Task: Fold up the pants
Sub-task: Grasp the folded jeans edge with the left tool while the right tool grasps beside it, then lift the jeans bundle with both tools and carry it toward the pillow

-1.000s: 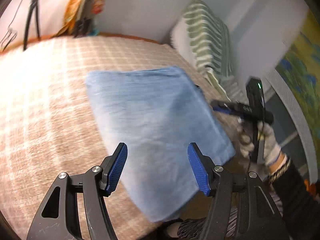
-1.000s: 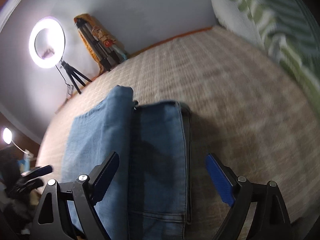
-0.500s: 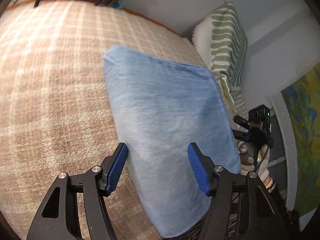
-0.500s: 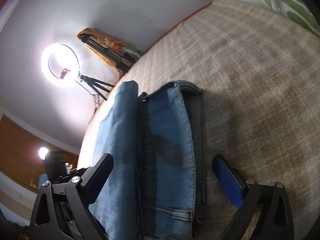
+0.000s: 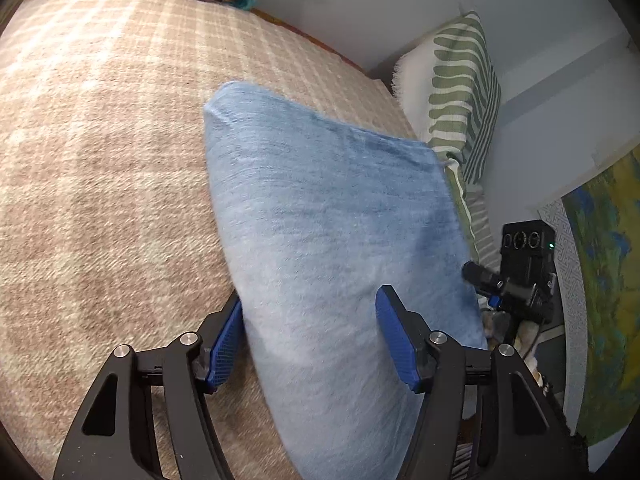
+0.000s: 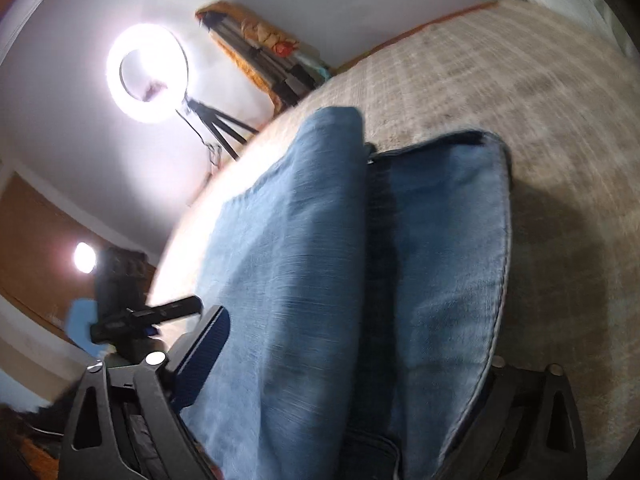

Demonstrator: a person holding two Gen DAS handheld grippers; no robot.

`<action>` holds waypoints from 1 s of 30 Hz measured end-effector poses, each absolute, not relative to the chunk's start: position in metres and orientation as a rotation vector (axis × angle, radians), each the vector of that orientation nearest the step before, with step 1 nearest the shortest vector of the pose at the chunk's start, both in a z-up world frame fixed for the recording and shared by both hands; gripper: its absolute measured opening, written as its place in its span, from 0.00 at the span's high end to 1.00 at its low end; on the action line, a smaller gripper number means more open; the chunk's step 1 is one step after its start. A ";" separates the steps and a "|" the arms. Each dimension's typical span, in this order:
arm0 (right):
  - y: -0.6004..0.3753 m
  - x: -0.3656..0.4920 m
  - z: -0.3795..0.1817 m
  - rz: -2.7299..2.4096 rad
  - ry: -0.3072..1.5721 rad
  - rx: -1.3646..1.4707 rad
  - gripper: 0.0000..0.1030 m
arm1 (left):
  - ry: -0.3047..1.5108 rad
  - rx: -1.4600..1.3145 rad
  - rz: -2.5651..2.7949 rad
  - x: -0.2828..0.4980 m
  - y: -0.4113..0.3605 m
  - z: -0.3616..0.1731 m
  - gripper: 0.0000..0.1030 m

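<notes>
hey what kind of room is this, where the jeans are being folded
Probably a bedroom set up for filming: the jeans lie on a plaid bed cover, a striped pillow leans against the wall, and a ring light stands nearby.

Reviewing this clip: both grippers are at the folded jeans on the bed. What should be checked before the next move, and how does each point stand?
1. Folded blue denim pants rest on the beige plaid blanket: ok.
2. Left gripper open, straddling the pants' near edge: ok.
3. Right gripper open around the pants. Its jaws have just been closing a little with the denim between them, and no pad presses yet: ok.
4. Placement of the right gripper's right-hand finger: cannot tell, denim hides it.
5. Layers lying flush: not ok, one fold bulges beside the other in the right wrist view.
</notes>
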State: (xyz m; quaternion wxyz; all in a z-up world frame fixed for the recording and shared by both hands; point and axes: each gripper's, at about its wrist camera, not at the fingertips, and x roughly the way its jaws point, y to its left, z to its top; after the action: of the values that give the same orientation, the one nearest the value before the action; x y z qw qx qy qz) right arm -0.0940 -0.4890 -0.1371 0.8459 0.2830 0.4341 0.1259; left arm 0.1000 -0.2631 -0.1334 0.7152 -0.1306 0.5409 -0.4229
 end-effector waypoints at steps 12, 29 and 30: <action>-0.448 -0.102 -0.093 0.033 0.908 0.253 0.71 | 1.124 -0.197 -0.924 0.098 -0.276 -0.116 0.80; -0.434 -0.062 -0.021 -0.081 0.744 0.086 0.79 | 0.990 -0.151 -1.006 0.127 -0.303 -0.058 0.86; -0.436 -0.056 -0.016 -0.087 0.741 0.076 0.79 | 0.986 -0.152 -1.007 0.132 -0.306 -0.055 0.86</action>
State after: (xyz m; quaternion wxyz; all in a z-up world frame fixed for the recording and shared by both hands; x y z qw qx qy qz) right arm -0.0562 -0.4362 -0.0159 0.9306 0.0371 0.3617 -0.0423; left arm 0.1322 -0.3056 -0.0551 0.7590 -0.0699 0.4528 -0.4625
